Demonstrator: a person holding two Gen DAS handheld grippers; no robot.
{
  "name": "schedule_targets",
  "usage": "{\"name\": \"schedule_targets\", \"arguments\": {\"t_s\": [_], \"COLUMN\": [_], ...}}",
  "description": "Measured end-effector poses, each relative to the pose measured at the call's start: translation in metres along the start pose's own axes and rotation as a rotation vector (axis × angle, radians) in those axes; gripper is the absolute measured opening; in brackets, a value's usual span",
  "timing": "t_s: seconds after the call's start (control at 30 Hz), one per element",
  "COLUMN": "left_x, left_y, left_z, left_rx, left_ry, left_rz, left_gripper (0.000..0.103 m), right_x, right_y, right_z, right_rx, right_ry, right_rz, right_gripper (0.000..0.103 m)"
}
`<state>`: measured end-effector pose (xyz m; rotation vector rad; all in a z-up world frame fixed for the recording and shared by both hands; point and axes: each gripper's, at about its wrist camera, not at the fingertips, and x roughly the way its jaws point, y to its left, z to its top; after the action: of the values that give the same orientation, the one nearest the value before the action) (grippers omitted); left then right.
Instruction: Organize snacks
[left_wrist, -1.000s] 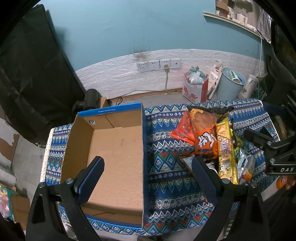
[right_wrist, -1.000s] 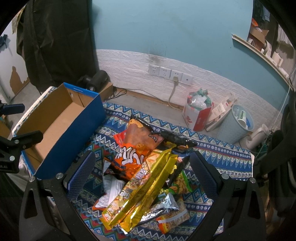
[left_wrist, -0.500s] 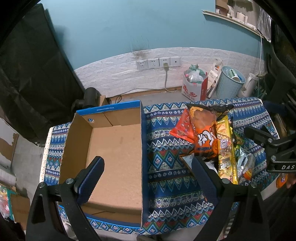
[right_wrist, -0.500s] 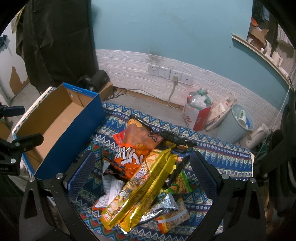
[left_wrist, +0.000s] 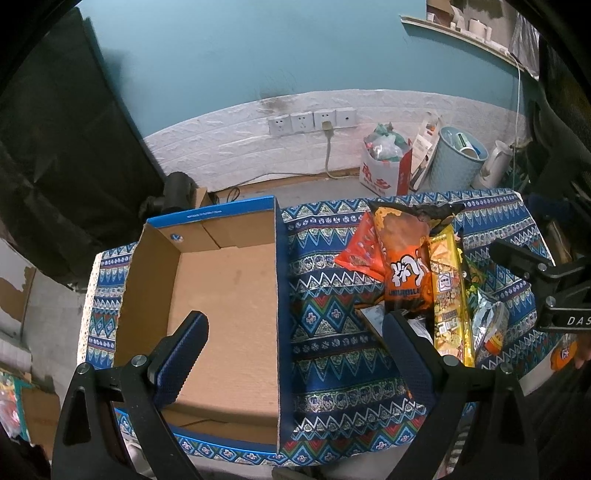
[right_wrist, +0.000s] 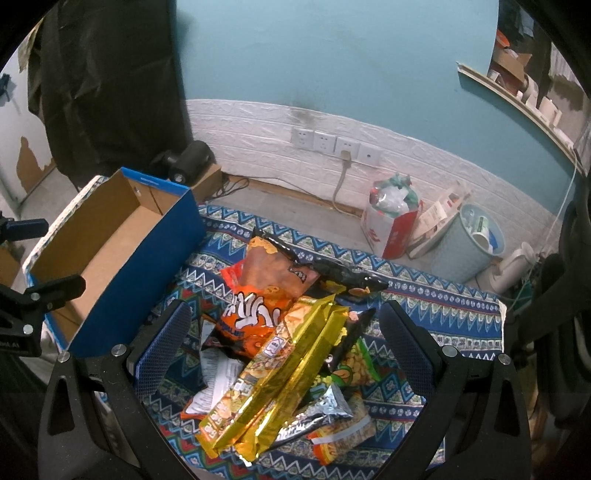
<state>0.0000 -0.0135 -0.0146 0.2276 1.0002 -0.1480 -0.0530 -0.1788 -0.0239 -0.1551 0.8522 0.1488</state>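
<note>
Hovering wide open and holding nothing, the left claw (left_wrist: 293, 343) hung above the cardboard box (left_wrist: 221, 295) on the patterned desk (left_wrist: 332, 354). The right claw (right_wrist: 286, 347), equally spread and empty, hung over the snack pile (right_wrist: 280, 354), where a gold packet (right_wrist: 280, 376) lay atop an orange bag (right_wrist: 258, 295), beside the box.

Box (left_wrist: 221, 295) on counter (left_wrist: 332, 354), left side, under my left jaws. Snack pile (right_wrist: 280, 347) right of box, under my right jaws. Bin (right_wrist: 467, 243) behind counter.
</note>
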Motion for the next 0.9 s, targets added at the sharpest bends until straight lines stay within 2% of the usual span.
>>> {"name": "schedule_targets", "arguments": {"t_s": [0.5,0.9], "left_x": [0.01,0.031], "left_y": [-0.003,-0.012], "left_z": [-0.001,-0.005], "left_rx": [0.006,0.014], "left_ry": [0.031,0.1], "left_rz": [-0.01,-0.062], "left_gripper": [0.096,0.096], "right_x": [0.005,0.015], "right_y": [-0.006,-0.028], "right_z": [-0.002,-0.007], "right_rx": [0.011,0.033], "right_ry": [0.018,0.06], "right_rz": [-0.012,-0.074], "right_gripper": [0.1,0.1]}}
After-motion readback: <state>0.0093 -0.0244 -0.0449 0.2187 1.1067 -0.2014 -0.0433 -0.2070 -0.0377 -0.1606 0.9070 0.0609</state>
